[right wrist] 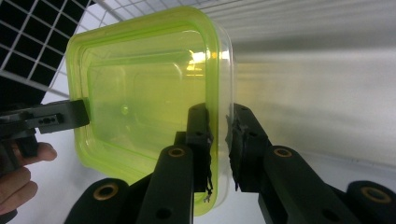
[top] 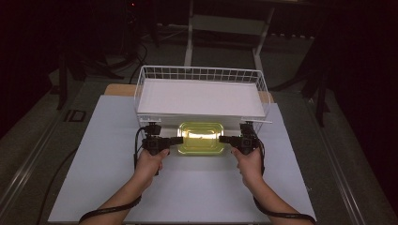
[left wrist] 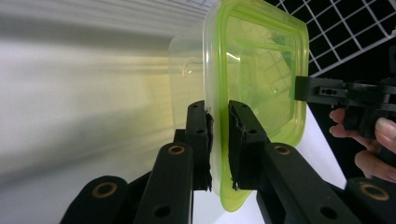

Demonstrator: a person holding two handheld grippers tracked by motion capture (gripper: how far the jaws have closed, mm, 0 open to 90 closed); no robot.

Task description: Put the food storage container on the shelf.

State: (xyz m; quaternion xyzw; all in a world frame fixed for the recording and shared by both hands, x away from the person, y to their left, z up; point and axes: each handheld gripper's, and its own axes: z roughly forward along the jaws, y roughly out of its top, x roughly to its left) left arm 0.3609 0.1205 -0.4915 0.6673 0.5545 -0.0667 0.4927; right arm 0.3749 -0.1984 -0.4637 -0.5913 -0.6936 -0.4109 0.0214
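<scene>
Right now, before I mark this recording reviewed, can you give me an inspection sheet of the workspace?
Surface: white table top, bare in front of the hands.
Job's things: yellow-green lidded container, held level just in front of the white wire basket; the basket has a flat white panel inside.
Clutter: nothing seen.
Grippers: left tongs clamp the container's rim at its left end; right tongs clamp the rim at its right end.
Cables: one black cable trails along each forearm.
Surroundings: dark room, grey floor, a pale frame behind the table.
</scene>
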